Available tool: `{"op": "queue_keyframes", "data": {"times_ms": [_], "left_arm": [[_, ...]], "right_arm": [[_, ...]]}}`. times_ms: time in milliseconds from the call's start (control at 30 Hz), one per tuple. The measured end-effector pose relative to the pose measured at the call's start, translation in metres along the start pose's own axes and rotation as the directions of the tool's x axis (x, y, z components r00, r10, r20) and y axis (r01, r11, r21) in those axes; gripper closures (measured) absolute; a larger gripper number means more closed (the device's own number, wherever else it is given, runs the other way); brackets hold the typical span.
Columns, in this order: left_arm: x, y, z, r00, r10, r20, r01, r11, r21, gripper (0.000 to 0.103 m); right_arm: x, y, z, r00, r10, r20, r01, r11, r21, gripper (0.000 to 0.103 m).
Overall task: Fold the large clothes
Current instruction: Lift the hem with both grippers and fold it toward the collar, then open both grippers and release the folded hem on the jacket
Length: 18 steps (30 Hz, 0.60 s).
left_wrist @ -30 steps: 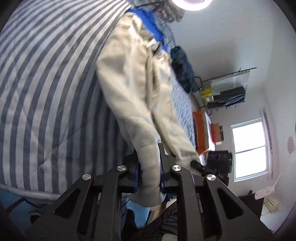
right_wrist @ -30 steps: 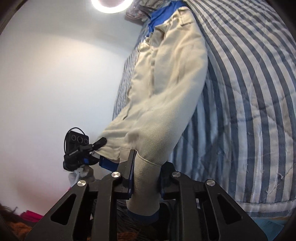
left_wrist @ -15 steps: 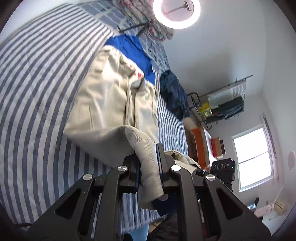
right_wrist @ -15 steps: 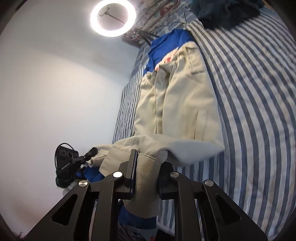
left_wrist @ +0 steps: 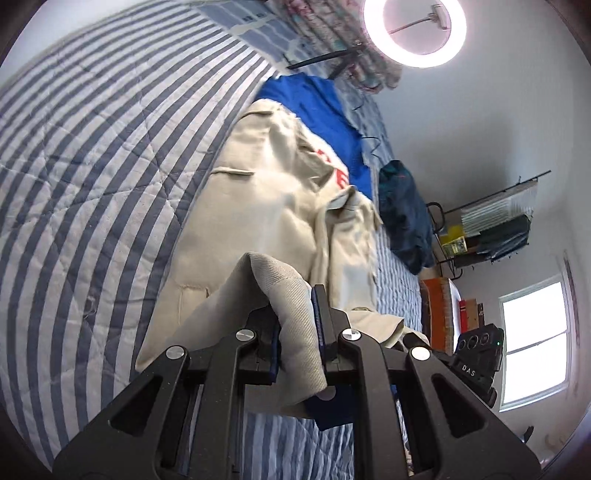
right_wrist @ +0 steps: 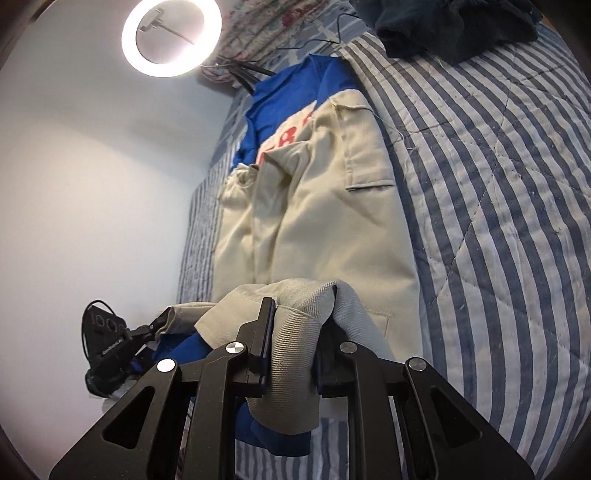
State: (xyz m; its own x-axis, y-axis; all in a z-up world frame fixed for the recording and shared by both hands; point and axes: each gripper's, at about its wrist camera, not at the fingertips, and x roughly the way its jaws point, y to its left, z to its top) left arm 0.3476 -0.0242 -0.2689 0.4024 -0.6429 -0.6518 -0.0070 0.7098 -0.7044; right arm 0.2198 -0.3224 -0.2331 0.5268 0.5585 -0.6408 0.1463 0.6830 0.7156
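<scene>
My left gripper is clamped on a ribbed cuff of the beige jacket, and my right gripper pinches the other cuff the same way. The jacket lies lengthwise on the striped quilt, blue lining showing at its far end. Wide bare quilt flanks its outer edges; a dark garment sits beyond, near the ring light.

the jacket lies lengthwise on the quilt, its near hem lifted and doubled back over its body. beyond its far end — a ring light. a heap of clothes sits on the quilt beside the jacket, apart from it.
</scene>
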Motion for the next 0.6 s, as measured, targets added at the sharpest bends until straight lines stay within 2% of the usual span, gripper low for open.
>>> {"op": "queue_keyframes", "data": {"times_ms": [167,267,333,400,467,567,600], "left_arm": [[0.018,0.009,0.005,1.000,0.028,-0.008,-0.028,0.999,-0.016,0.090],[0.025,0.015,0.007,1.000,0.028,-0.013,-0.029,0.999,-0.038,0.089],[0.027,0.018,0.010,1.000,0.015,-0.019,-0.016,0.998,-0.057,0.085],[0.026,0.020,0.012,1.000,-0.006,-0.031,0.004,0.997,-0.076,0.079],[0.024,0.020,0.014,0.999,-0.033,-0.038,0.029,0.996,-0.088,0.072],[0.013,0.016,0.018,0.998,-0.059,-0.021,0.057,0.995,-0.086,0.053],[0.007,0.015,0.020,0.997,-0.073,-0.009,0.072,0.994,-0.083,0.051]], "right_arm": [[0.015,-0.014,0.005,1.000,-0.015,-0.025,0.016,0.999,0.035,0.087],[0.023,-0.021,0.008,0.999,0.005,-0.033,-0.003,0.998,0.061,0.082],[0.026,-0.023,0.010,0.999,0.035,-0.041,-0.032,0.997,0.071,0.070],[0.023,-0.018,0.010,0.998,0.059,-0.038,-0.056,0.997,0.057,0.049],[0.018,-0.010,0.011,0.996,0.082,-0.026,-0.081,0.996,0.036,0.037],[0.008,-0.002,0.014,0.993,0.114,-0.022,-0.113,0.993,0.021,0.034],[0.002,0.000,0.016,0.991,0.129,-0.019,-0.129,0.992,0.017,0.034]]}}
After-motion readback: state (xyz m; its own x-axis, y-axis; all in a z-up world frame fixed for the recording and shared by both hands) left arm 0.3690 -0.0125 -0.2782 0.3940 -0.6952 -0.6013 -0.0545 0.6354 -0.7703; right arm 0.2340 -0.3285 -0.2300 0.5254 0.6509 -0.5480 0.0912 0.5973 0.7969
